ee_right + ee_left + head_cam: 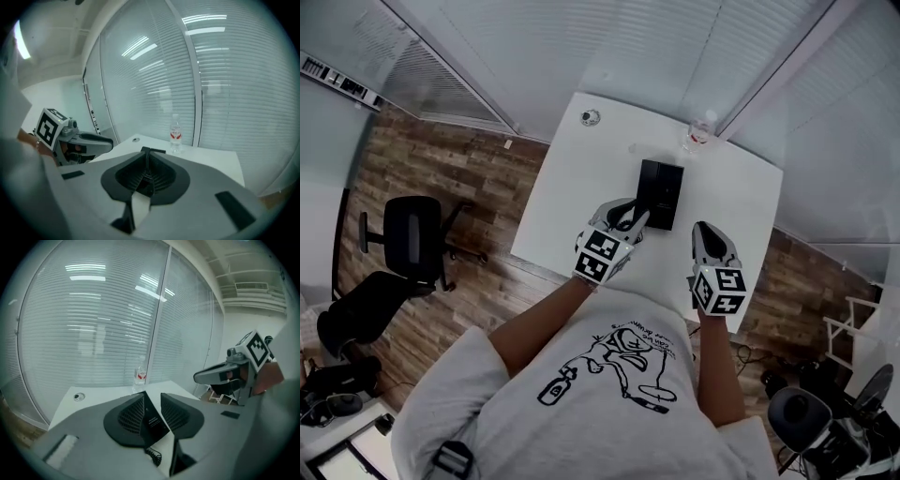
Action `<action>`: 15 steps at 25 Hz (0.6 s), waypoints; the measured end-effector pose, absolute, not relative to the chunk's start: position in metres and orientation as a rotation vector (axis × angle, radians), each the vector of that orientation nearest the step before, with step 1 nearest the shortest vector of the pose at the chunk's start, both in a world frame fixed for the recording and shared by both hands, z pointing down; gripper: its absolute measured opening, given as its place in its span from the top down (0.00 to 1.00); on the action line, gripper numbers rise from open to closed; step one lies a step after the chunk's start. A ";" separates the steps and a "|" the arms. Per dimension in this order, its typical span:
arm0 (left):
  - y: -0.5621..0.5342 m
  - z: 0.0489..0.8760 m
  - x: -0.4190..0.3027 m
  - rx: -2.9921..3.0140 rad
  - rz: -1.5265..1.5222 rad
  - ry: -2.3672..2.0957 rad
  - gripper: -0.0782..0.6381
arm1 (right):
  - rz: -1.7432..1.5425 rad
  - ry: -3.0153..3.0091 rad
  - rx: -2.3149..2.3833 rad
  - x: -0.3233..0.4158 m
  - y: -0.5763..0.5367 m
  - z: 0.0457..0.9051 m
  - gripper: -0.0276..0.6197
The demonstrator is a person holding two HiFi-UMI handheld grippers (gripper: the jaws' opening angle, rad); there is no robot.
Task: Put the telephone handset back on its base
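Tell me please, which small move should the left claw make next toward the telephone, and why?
Probably lower the left claw forward onto the telephone. Its jaws stand apart with the telephone framed between them, not touching it, and the coiled cord shows at its near end. The right claw is shut and empty. Whether the handset sits in place I cannot tell.

water bottle [700, 134]: far table [567, 192] edge | office chair [411, 236]: wood floor [422, 155]

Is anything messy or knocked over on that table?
No, nothing stands out. The black telephone lies flat on the white table, the water bottle stands upright near the far edge, and nothing looks spilled.
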State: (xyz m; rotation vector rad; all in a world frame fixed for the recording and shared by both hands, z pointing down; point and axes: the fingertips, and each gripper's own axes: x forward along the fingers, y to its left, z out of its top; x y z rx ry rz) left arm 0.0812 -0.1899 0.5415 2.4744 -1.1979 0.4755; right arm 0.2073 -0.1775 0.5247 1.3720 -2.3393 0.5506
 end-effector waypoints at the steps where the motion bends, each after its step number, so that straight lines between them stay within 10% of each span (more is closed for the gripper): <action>1: -0.187 0.525 0.085 2.490 0.436 -1.198 0.74 | 0.521 -2.361 1.380 0.210 -0.176 0.509 0.93; 15: -0.132 0.362 0.117 2.666 0.142 -1.204 0.75 | 0.253 -2.557 1.362 0.223 -0.129 0.355 0.93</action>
